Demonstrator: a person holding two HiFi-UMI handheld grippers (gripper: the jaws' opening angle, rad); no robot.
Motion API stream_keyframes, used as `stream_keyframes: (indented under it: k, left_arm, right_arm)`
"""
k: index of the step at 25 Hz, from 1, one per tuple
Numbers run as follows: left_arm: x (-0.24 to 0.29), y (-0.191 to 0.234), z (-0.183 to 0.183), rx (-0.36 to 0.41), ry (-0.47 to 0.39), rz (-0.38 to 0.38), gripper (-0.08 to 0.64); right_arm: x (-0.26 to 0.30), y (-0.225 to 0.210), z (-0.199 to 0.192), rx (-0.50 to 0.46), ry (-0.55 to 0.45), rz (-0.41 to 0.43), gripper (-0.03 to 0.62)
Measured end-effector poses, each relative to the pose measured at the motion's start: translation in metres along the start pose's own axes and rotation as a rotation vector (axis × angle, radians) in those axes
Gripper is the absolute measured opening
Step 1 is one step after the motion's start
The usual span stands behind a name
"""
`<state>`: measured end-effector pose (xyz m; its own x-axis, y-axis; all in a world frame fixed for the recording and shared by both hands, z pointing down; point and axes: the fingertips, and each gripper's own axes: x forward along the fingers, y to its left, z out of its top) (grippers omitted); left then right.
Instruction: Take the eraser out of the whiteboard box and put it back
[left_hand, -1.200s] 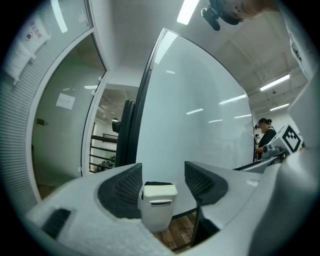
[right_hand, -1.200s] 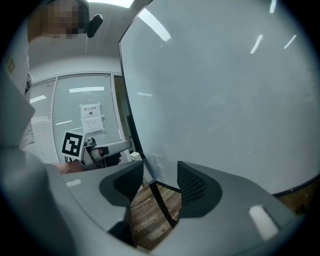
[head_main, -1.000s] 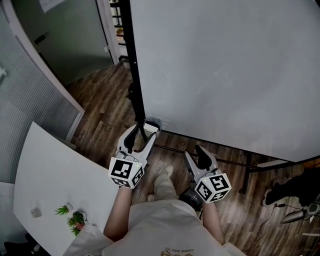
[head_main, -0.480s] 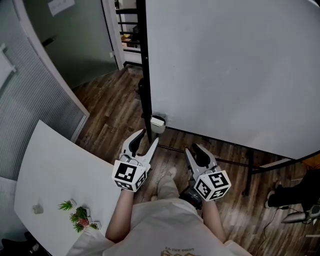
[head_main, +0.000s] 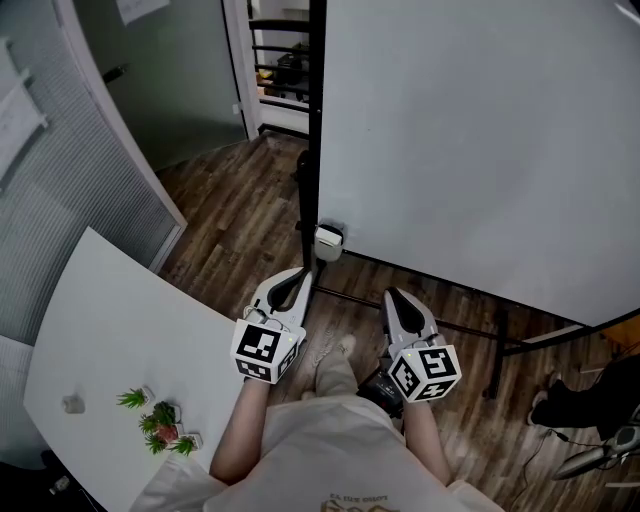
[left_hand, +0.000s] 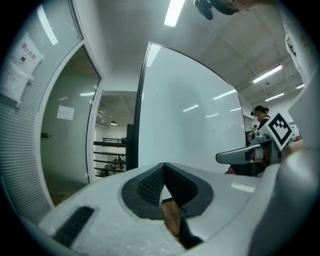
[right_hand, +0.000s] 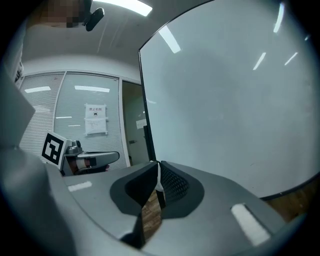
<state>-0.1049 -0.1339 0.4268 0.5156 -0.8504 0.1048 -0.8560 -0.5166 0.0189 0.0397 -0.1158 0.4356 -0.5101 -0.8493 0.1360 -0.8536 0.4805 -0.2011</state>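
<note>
A big whiteboard (head_main: 480, 130) stands on a black frame. A small white box (head_main: 328, 242) hangs at its lower left corner; I cannot make out the eraser in it. My left gripper (head_main: 298, 278) hovers just short of the box, a little below it, shut with nothing between its fingertips (left_hand: 164, 166). My right gripper (head_main: 393, 296) is level with it further right, before the board's lower edge. Its jaws are closing, the tips all but together (right_hand: 158, 164), and nothing is between them. Each gripper view shows the other gripper beside it.
A white table (head_main: 110, 340) fills the lower left, with a small potted plant (head_main: 160, 425) on it. Behind it runs a glass partition (head_main: 60, 170) and an open doorway (head_main: 285, 70). The board's stand leg (head_main: 495, 345) crosses the wooden floor at right.
Both grippers stood open a second ago and have closed. The left one, then up at the box, has drawn back from it toward me; the right has shifted only a little.
</note>
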Motion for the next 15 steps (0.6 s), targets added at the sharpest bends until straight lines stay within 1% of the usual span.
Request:
stream_keyframes:
  k: [2, 9, 15]
  left_arm:
    - [-0.0033, 0.0017, -0.0015, -0.011, 0.008, 0.006, -0.002]
    - [-0.0084, 0.0091, -0.0040, -0.039, 0.020, 0.038, -0.002]
    - [-0.0089, 0.0090, -0.0060, -0.032, 0.041, 0.044, -0.002]
  right_arm:
    - [-0.0010, 0.0010, 0.0013, -0.014, -0.002, -0.012, 0.011]
    - [-0.0050, 0.0016, 0.0034, -0.022, -0.007, -0.022, 0.011]
    - [-0.0062, 0.0005, 0.0062, -0.028, -0.015, -0.032, 0.011]
